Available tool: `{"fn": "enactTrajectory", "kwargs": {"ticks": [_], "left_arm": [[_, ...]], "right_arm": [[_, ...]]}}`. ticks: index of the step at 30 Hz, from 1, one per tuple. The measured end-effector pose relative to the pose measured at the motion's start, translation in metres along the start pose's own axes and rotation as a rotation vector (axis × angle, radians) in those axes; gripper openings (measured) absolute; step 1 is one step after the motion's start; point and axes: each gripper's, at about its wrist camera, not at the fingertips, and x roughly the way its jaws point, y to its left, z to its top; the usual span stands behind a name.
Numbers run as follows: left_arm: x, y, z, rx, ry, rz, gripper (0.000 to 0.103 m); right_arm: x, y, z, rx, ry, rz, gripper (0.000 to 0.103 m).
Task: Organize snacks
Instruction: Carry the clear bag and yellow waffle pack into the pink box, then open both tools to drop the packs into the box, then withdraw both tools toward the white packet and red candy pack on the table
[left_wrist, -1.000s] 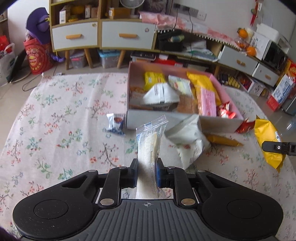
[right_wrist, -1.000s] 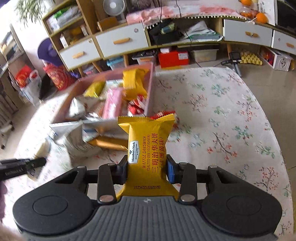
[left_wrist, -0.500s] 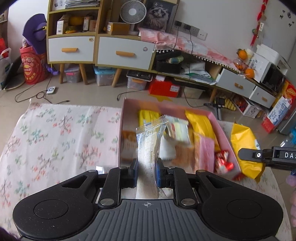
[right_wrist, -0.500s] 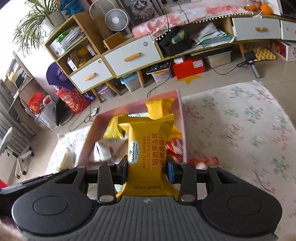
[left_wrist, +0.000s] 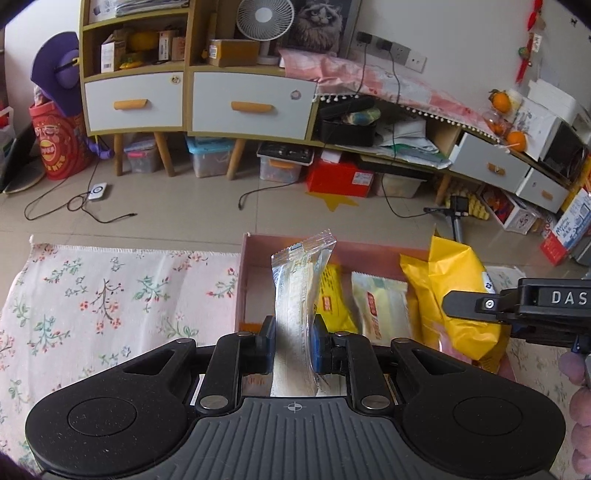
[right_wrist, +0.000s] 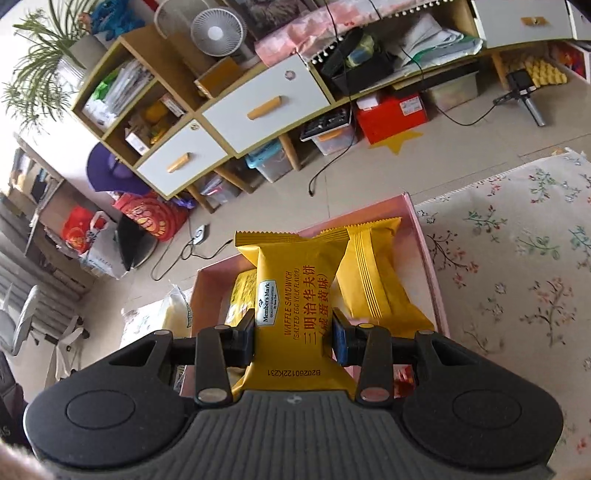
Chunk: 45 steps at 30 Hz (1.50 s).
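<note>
left tongs clamped on clear pack, right tongs clamped on yellow pack, both held above pink box on desk. risk: early release near box wall, spilling pack outside; crowded contents blocking a flat landing.

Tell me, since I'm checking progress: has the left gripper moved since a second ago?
Yes. The left gripper, shut on the clear packet, has advanced from short of the pink box to above it.
</note>
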Motion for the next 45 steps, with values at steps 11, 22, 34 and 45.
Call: {"fn": "enactTrajectory", "kwargs": {"ticks": [11,22,34,45], "left_arm": [[0.025,-0.006,0.014,0.058,-0.013,0.039,0.017],[0.019,-0.005,0.013,0.066,-0.056,0.025,0.057],[-0.017,-0.018,-0.003,0.116,-0.043,0.013,0.082],[-0.055,-0.029,-0.035,0.118,-0.016,0.011,0.092]], "right_arm": [[0.025,0.015,0.012,-0.045,0.022,-0.049,0.037],[0.027,0.021,0.017,-0.035,0.023,-0.055,0.061],[-0.006,0.015,0.011,-0.068,0.011,-0.108,0.076],[-0.046,-0.004,-0.004,-0.067,0.013,-0.109,0.090]]}}
